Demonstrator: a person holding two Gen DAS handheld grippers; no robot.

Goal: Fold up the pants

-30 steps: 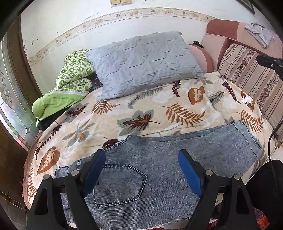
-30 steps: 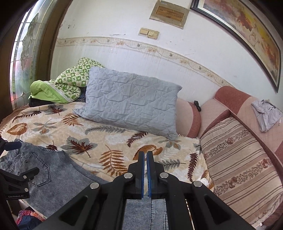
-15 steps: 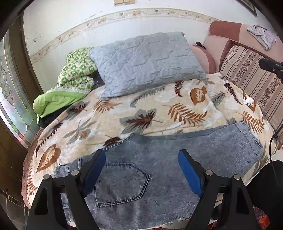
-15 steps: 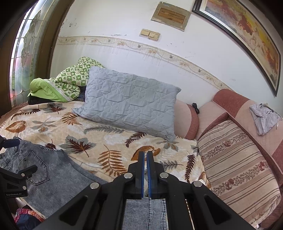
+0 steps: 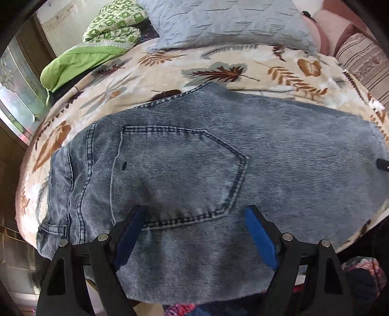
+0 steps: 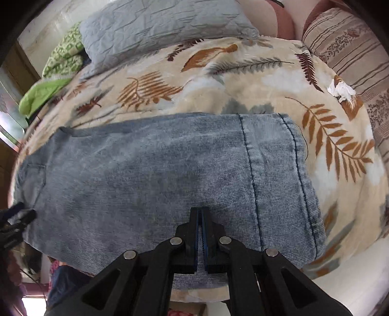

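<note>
Light blue denim pants (image 5: 194, 170) lie flat across the front of a leaf-patterned bed cover (image 5: 231, 73), back pocket up, waistband at the left. My left gripper (image 5: 194, 216) is open, its blue pads just above the denim below the pocket. In the right wrist view the hem end of the pants (image 6: 158, 175) lies over the bed edge. My right gripper (image 6: 200, 214) is shut on the near edge of the pants, with denim pinched between its pads.
A grey quilted pillow (image 5: 231, 21) and a green blanket (image 5: 97, 46) lie at the back of the bed. Striped cushions (image 6: 352, 48) line the right side. A white crumpled tissue (image 6: 340, 90) lies by them. The left gripper's tip shows in the right wrist view (image 6: 17, 216).
Both grippers have dropped and tilted down close to the pants. The left stays open over the pocket area; the right stays shut on the denim.
</note>
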